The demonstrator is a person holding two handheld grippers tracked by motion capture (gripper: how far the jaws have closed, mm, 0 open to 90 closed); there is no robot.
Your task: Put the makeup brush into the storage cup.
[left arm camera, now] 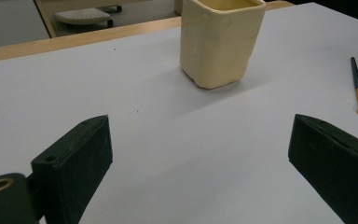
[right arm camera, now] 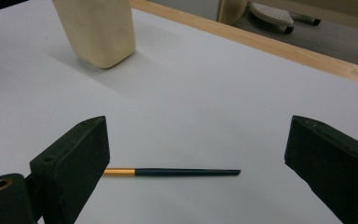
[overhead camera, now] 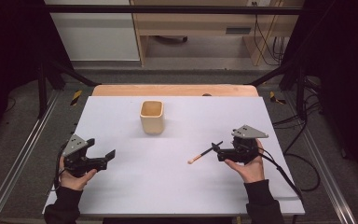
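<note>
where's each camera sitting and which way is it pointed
High view: above the person's side, facing forward and down on the table; both hands, left tongs, right tongs.
Left gripper view: rides the left tongs, facing the cup; its open jaws show.
Right gripper view: rides the right tongs, over the brush; open jaws show.
All share cup and brush.

Grey carpeted floor [overhead camera: 28, 135], pale wooden desk [overhead camera: 191, 23] beyond (cables [overhead camera: 265, 42] beside it), dark curtains [overhead camera: 9, 46] flanking
</note>
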